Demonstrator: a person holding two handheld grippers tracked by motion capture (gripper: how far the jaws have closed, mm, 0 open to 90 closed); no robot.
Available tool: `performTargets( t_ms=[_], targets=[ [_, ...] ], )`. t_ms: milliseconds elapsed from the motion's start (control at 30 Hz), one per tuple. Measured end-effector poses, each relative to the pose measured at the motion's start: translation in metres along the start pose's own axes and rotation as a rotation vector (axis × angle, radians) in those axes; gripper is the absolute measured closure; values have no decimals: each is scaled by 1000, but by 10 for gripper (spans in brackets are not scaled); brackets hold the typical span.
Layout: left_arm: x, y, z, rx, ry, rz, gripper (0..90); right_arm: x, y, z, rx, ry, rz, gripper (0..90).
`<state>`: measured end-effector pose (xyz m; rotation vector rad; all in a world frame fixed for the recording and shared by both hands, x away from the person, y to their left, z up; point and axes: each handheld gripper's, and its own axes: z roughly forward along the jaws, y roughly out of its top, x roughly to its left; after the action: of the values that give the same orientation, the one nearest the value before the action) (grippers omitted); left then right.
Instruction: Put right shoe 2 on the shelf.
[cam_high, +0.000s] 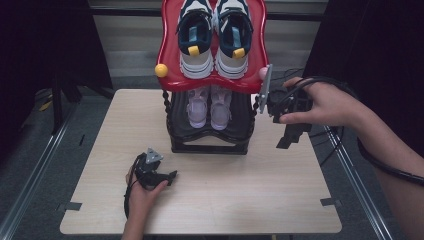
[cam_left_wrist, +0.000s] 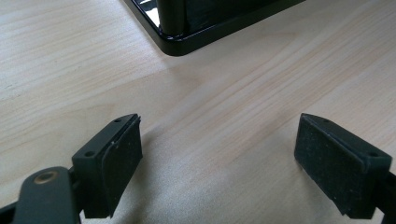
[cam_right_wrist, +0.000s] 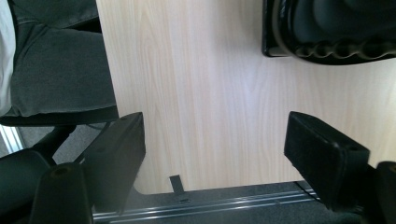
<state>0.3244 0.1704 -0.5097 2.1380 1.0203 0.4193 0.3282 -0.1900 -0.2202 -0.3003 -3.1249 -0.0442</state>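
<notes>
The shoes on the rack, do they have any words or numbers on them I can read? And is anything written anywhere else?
No text can be read anywhere.
Navy and white shoes on the red top shelf: no legible brand or number.
Pale shoes on the black lower shelf: none visible.
Table: bare wood, no labels.

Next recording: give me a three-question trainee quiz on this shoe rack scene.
1. True or false: the left gripper has its jaws closed on a shoe.
2. Which pair sits on the red top shelf? A) navy and white sneakers B) pale pink shoes
3. Fill in: the right gripper hangs above the ____ beside the rack.

Key: 1 false, jaws open and empty. 2 A. 3 table.
</notes>
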Motion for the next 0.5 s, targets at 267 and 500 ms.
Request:
performTargets(
  t_ms=[267,500],
  targets=[
    [0,0,0,0,1,1,147,0,-7,18,19,-4,1,204],
    [0,0,0,0,1,2,147,-1,-15,35,44,-9,13,203]
  ],
)
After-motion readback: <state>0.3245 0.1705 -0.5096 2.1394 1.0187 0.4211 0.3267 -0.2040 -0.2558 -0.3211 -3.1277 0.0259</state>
